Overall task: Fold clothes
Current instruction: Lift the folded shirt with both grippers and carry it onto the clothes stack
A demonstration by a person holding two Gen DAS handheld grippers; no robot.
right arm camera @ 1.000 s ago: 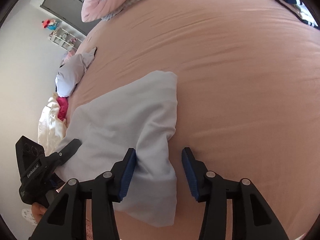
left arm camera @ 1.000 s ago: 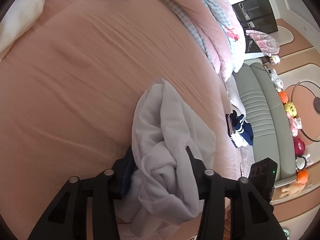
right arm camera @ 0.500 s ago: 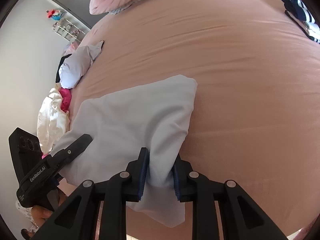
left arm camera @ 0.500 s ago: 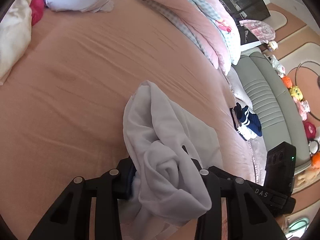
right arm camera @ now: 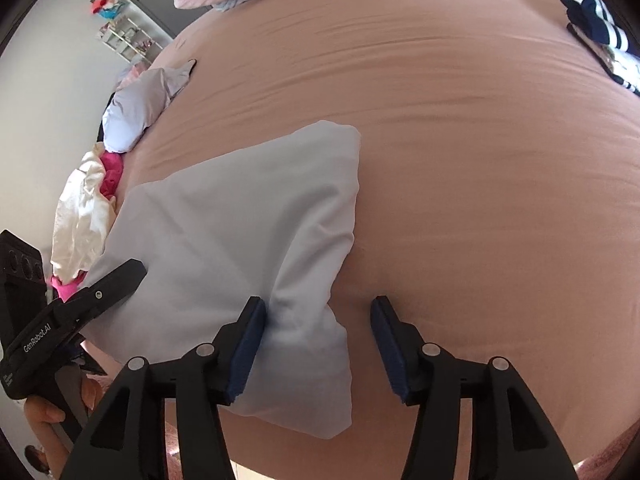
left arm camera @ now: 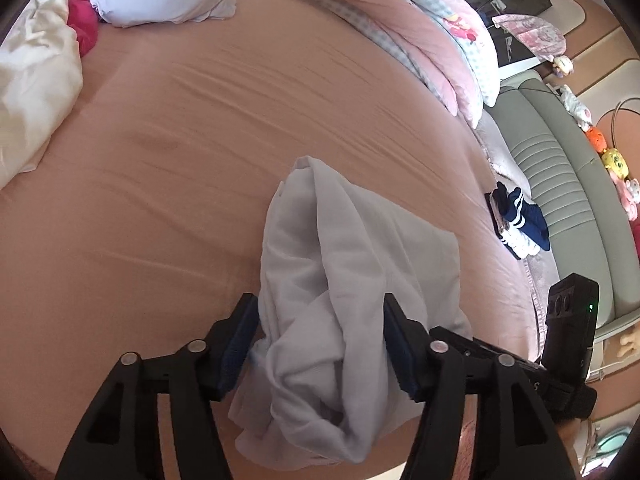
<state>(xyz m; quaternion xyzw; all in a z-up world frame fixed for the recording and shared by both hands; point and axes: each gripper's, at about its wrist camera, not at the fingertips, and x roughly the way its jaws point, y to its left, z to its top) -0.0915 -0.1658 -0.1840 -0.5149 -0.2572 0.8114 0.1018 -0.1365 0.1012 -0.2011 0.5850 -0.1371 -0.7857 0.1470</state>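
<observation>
- Right gripper (right arm camera: 316, 344): you're letting go, jaws wide open now vs. clamped on the pale lilac garment (right arm camera: 248, 232) 0.5 s ago.
- Left gripper (left arm camera: 320, 340): jaws standing apart w/ bunched fabric between; can't tell if it's gripping.
- Prob. re-gripping, fold not flat yet.

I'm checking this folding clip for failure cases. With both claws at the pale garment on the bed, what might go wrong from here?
1. The left claw has a thick bunched wad of the pale garment between its fingers, not a single edge, so any fold made from it may come out lumpy.
2. The right claw is open around a corner of the cloth, with nothing pinning that side, so it may drag across the pink sheet.
</observation>
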